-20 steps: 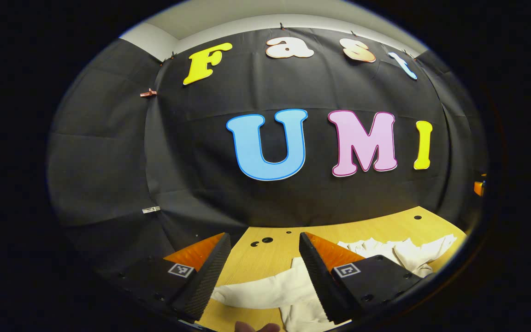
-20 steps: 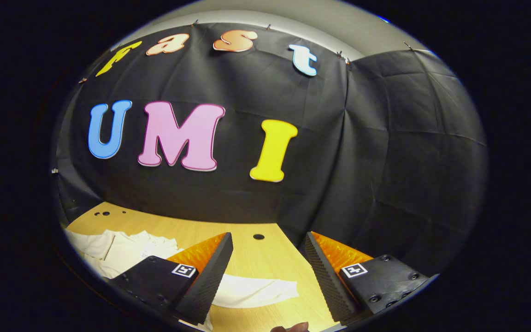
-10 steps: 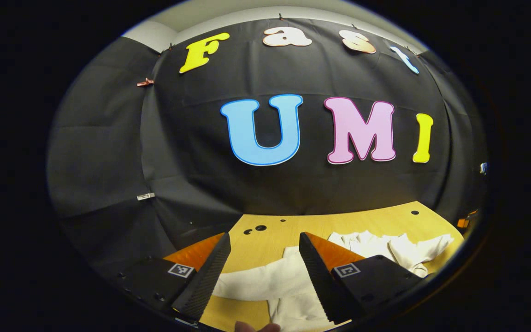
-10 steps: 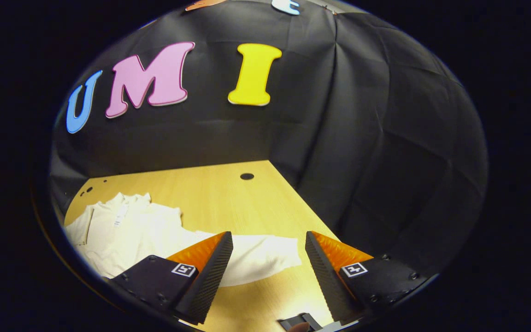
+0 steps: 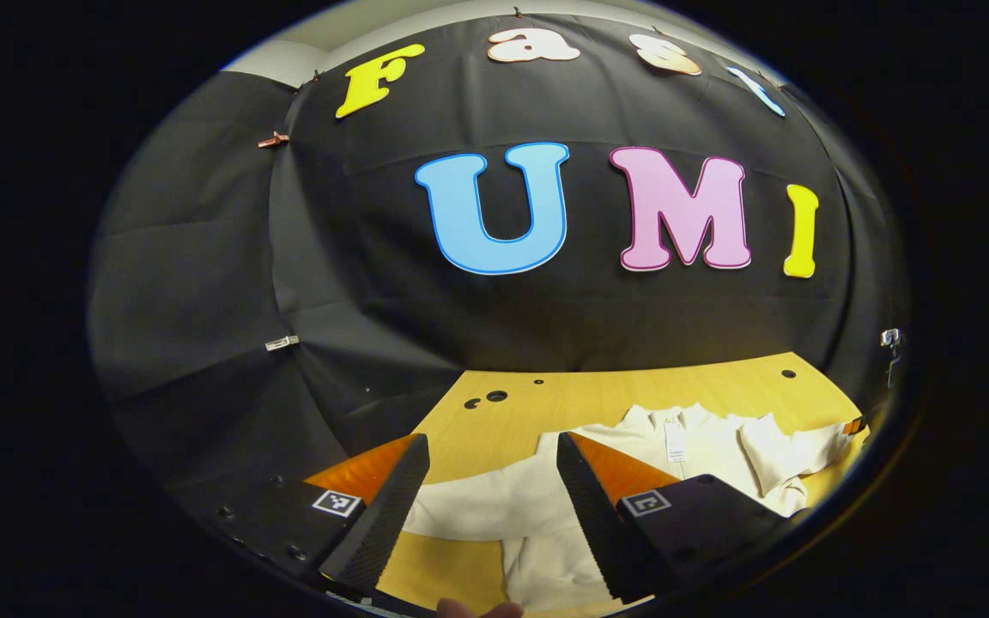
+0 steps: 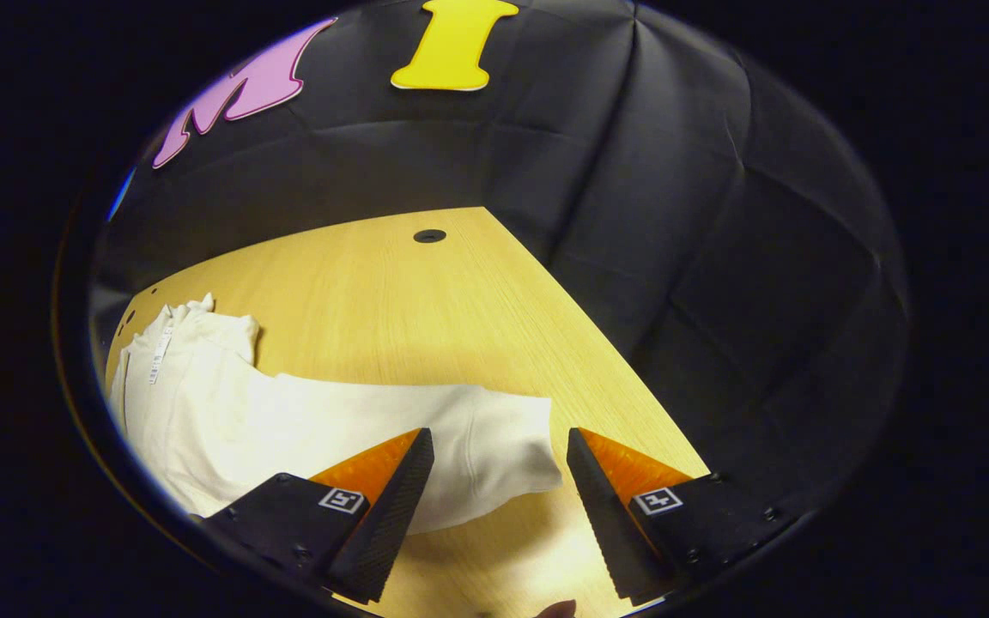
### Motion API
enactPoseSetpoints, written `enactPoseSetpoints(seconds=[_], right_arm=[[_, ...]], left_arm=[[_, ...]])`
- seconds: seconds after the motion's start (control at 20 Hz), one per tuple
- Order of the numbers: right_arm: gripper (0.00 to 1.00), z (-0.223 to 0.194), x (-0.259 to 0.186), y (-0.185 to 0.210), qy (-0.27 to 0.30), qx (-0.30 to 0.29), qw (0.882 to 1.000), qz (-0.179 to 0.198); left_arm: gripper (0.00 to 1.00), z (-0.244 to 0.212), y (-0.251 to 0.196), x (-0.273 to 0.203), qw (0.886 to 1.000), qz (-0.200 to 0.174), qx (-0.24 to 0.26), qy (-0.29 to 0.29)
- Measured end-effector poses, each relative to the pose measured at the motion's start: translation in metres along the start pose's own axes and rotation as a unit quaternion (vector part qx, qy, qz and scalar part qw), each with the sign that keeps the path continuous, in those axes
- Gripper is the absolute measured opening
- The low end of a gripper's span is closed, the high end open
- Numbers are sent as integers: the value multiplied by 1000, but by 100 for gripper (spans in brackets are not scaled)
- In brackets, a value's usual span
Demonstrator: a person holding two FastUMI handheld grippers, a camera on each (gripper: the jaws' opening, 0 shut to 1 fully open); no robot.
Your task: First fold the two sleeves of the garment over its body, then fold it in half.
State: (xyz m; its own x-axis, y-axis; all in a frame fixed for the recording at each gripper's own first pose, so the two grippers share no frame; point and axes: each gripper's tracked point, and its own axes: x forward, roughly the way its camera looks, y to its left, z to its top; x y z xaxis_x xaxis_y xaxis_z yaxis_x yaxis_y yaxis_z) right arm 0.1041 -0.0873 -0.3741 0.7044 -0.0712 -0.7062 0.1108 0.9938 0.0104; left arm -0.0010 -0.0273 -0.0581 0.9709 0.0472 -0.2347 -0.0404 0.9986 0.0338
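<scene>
Right gripper view: the right claw (image 6: pixel 500 506) stands wide and holds nothing; the end of one sleeve (image 6: pixel 494 442) lies on the desk (image 6: pixel 391 283) between its fingers.
Left gripper view: the left claw (image 5: pixel 484 506) is also wide and empty; the other sleeve (image 5: pixel 482 506) lies across the gap between its fingers.
Garment: the white garment (image 6: pixel 203 412) lies spread on the desk, collar toward the booth's wall, both sleeves stretched out to the sides, not yet folded.
Risk: I think a claw may pinch only the top layer, or too near the edge; then the cloth slips out in the lift.
Risk: if one sleeve is pulled too strongly, the body may drag and wrinkle.
Writing: a small tag (image 5: pixel 676 439) sits at the neck; its print is too small to read.
</scene>
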Motion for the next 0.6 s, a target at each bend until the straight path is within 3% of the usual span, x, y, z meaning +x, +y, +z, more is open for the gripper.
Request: enactPoseSetpoints(seconds=[0.2,0.25,0.35,0.5,0.6], right_arm=[[96,-24,17,5,44,13,999,16],[95,-18,18,9,31,31,999,24],[77,-20,18,14,31,34,998,39],[23,-23,10,25,46,49,996,63],[12,-14,3,32,40,84,994,64]], left_arm=[[97,-6,3,0,1000,12,-6,9],[97,-9,3,0,1000,14,-7,11],[94,-13,6,1,1000,20,-6,15],[94,-16,12,5,1000,23,-6,18],[94,-16,14,8,1000,23,-8,19]])
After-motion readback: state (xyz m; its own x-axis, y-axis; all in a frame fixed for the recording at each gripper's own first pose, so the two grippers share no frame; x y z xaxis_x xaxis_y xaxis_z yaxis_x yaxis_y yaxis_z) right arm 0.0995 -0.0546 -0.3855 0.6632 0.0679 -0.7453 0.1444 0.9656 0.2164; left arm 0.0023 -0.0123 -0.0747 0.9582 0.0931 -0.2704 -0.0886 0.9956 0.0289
